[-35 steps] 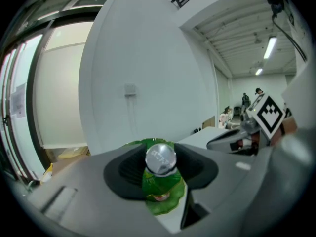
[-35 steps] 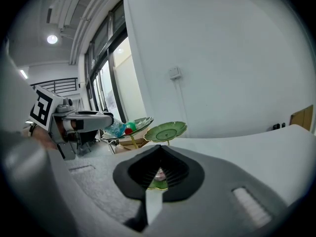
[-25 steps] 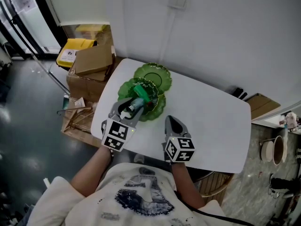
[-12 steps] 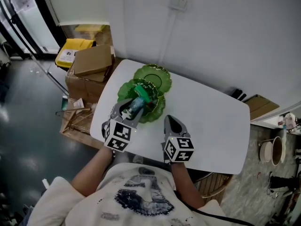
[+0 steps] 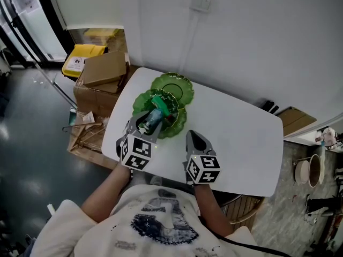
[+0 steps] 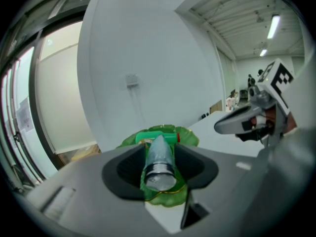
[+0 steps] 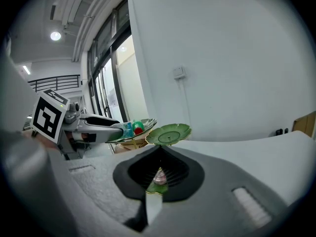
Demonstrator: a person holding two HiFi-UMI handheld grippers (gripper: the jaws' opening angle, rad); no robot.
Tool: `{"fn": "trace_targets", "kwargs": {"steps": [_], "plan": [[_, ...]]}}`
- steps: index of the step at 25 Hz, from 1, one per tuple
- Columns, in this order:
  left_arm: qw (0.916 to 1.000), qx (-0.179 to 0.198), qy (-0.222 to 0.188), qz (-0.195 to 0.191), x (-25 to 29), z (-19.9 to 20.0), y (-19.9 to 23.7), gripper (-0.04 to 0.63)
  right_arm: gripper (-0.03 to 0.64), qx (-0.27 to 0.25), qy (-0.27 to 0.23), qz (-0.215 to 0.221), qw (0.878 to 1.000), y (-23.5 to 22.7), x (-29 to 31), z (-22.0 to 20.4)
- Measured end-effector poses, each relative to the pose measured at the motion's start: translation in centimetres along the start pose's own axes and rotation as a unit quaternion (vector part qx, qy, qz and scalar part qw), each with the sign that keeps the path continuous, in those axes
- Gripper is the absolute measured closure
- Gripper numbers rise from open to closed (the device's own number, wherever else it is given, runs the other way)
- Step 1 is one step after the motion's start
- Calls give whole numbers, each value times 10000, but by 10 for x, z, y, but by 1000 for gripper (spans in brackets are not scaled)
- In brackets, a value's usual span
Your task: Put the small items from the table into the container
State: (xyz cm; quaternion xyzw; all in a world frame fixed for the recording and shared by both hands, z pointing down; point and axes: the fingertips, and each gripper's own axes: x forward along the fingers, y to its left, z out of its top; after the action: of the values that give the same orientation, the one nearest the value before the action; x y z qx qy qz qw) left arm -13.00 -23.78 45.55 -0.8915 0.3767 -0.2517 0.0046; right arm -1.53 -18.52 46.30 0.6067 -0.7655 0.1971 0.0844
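My left gripper (image 5: 148, 120) (image 6: 159, 171) is shut on a small pale-blue bottle (image 5: 153, 116) (image 6: 159, 158) with a silvery collar, and holds it over the nearer green leaf-shaped dish (image 5: 172, 127) (image 6: 190, 137). A green tube (image 5: 161, 103) (image 6: 154, 135) with a red end lies in that dish. Just behind stands a second green dish (image 5: 173, 88) (image 7: 169, 132), bare inside. My right gripper (image 5: 194, 138) (image 7: 159, 179) rests shut on the white table (image 5: 241, 138), to the right of the dishes. A tiny pink and green bit shows at the seam of its jaws; what it is I cannot tell.
Cardboard boxes (image 5: 105, 68) and a yellow case (image 5: 78, 61) stand on the floor beyond the table's left edge. A white wall with a socket (image 5: 202, 3) runs close behind the dishes. A wicker basket (image 5: 244, 206) sits under the table's right side.
My left gripper has edged a little farther over the nearer green dish and tilted slightly, with the bottle still in it. The right gripper has not moved.
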Motion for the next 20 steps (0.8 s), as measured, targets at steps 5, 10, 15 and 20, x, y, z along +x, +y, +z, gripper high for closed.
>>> {"fn": "trace_targets", "kwargs": {"steps": [5,10,15,20], "plan": [[10000,22,-83,-34,-1,2,-4,414,617,-35,4,-4,10000,1,-11,-3],[9998,51,-168,22,-6,4,-8,414,617,-35,-52,-28,10000,-1,-23,-5],[9998,-38,-194,-2,-15,3,-20,416,617,-23,-107,-46,9999,-3,-41,-10],[9993,77,-243,259,-30,3,-27,416,617,16,-140,-52,9999,-6,-64,-16]]}}
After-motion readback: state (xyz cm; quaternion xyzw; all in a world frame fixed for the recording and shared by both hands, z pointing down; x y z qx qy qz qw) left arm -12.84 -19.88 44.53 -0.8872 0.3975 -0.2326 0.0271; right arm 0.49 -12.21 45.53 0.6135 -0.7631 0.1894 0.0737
